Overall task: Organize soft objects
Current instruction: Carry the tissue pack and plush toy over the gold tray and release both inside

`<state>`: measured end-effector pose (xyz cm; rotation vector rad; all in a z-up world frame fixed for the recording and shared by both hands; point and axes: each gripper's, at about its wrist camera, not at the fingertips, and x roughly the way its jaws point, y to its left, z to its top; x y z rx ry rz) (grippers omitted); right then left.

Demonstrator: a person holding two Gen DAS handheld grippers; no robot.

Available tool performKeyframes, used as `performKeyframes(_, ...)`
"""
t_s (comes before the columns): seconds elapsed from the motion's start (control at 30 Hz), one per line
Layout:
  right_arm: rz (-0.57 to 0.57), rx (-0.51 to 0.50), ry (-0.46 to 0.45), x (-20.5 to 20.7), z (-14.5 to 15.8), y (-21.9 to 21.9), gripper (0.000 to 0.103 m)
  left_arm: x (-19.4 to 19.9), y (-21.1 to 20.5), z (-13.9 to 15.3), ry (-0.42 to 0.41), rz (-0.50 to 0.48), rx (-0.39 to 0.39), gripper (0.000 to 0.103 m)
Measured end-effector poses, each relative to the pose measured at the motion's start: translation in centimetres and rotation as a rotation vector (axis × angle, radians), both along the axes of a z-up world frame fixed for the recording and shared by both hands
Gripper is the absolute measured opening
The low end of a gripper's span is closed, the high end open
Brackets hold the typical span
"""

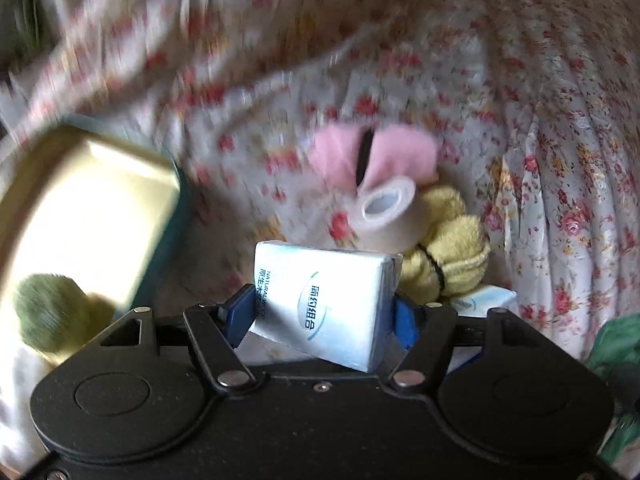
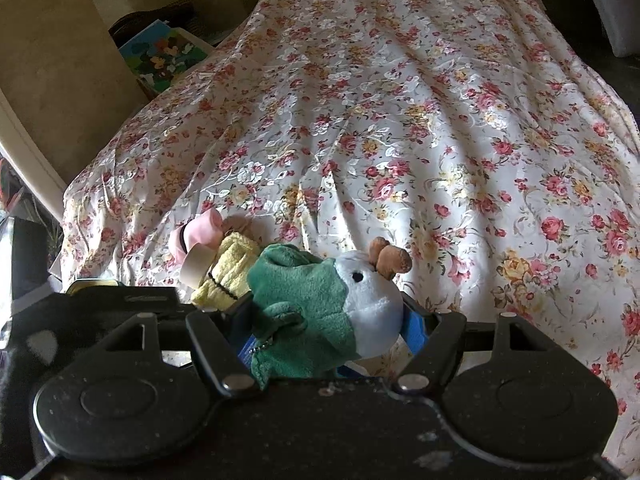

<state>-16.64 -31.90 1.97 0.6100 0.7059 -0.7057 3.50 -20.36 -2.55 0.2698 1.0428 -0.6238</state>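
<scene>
My left gripper (image 1: 322, 316) is shut on a white and blue tissue pack (image 1: 332, 292); both blue pads press its sides and it tilts. Just beyond lie a beige tape roll (image 1: 386, 210), a pink fluffy piece (image 1: 336, 156) and a yellow towel bundle (image 1: 452, 256) tied with a black band. A second tissue pack (image 1: 484, 300) peeks out at the right. My right gripper (image 2: 332, 328) is shut on a green and white plush toy (image 2: 320, 312) with brown ears. In the right wrist view the yellow bundle (image 2: 232, 268), tape roll (image 2: 196, 264) and pink piece (image 2: 200, 228) sit to the toy's left.
An open tin (image 1: 92, 208), gold inside and teal outside, stands at the left with a green fuzzy ball (image 1: 48, 312) in it. Everything rests on a flowered bedspread (image 2: 400, 120). A colourful picture box (image 2: 164, 56) leans beside the bed at the far left.
</scene>
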Motion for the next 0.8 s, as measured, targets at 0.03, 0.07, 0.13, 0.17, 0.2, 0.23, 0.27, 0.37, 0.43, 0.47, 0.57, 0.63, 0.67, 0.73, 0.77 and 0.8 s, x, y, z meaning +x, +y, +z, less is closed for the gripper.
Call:
performKeyframes(0.03, -0.001, -0.003, 0.0, 0.0, 0.0, 0.0, 0.072, -0.4, 0.1, 0.6, -0.047, -0.016, 0.007, 0.064)
performKeyframes(0.07, -0.002, -0.006, 0.001, 0.0, 0.0, 0.1, 0.071, -0.9, 0.2, 1.2, -0.09, -0.03, 0.012, 0.064)
performKeyframes(0.13, -0.001, -0.013, 0.005, 0.1, 0.0, 0.2, 0.071, -1.4, 0.6, 2.2, -0.154, -0.054, 0.012, 0.064)
performKeyframes(0.17, -0.001, -0.017, 0.009, 0.2, 0.0, 0.3, 0.071, -1.6, 0.9, 2.8, -0.18, -0.064, 0.011, 0.064)
performKeyframes(0.2, 0.0, -0.02, 0.013, 0.2, -0.1, 0.3, 0.071, -1.7, 1.2, 3.2, -0.196, -0.068, 0.01, 0.064)
performKeyframes(0.23, 0.0, -0.023, 0.017, 0.3, -0.1, 0.3, 0.071, -1.6, 1.6, 3.6, -0.201, -0.066, 0.006, 0.064)
performKeyframes(0.27, -0.001, -0.027, 0.023, 0.3, -0.2, 0.4, 0.071, -1.5, 2.0, 3.9, -0.195, -0.062, 0.001, 0.064)
performKeyframes(0.37, 0.002, -0.036, 0.038, 0.6, -0.3, 0.5, 0.071, -0.5, 3.8, 4.8, -0.152, -0.027, -0.013, 0.064)
performKeyframes(0.43, 0.01, -0.049, 0.046, 0.7, -0.3, 0.7, 0.071, -0.1, 5.0, 5.3, -0.138, 0.004, -0.01, 0.064)
performKeyframes(0.47, 0.013, -0.056, 0.05, 0.8, -0.3, 0.8, 0.071, 0.2, 5.7, 5.6, -0.136, 0.022, -0.004, 0.064)
performKeyframes(0.57, 0.027, -0.072, 0.061, 1.1, -0.4, 1.2, 0.071, 1.0, 8.2, 6.6, -0.134, 0.08, -0.004, 0.064)
performKeyframes(0.63, 0.037, -0.075, 0.064, 1.4, -0.5, 1.4, 0.071, 1.7, 10.2, 7.2, -0.13, 0.118, -0.024, 0.064)
performKeyframes(0.67, 0.041, -0.079, 0.066, 1.4, -0.5, 1.6, 0.071, 2.1, 11.4, 7.6, -0.13, 0.139, -0.032, 0.064)
performKeyframes(0.73, 0.049, -0.095, 0.069, 1.6, -0.4, 1.9, 0.071, 2.9, 13.2, 8.1, -0.135, 0.177, -0.036, 0.064)
performKeyframes(0.77, 0.052, -0.101, 0.067, 1.7, -0.4, 2.1, 0.071, 3.3, 14.2, 8.4, -0.143, 0.2, -0.036, 0.064)
performKeyframes(0.8, 0.057, -0.105, 0.063, 1.7, -0.3, 2.2, 0.071, 3.7, 15.3, 8.6, -0.153, 0.225, -0.032, 0.064)
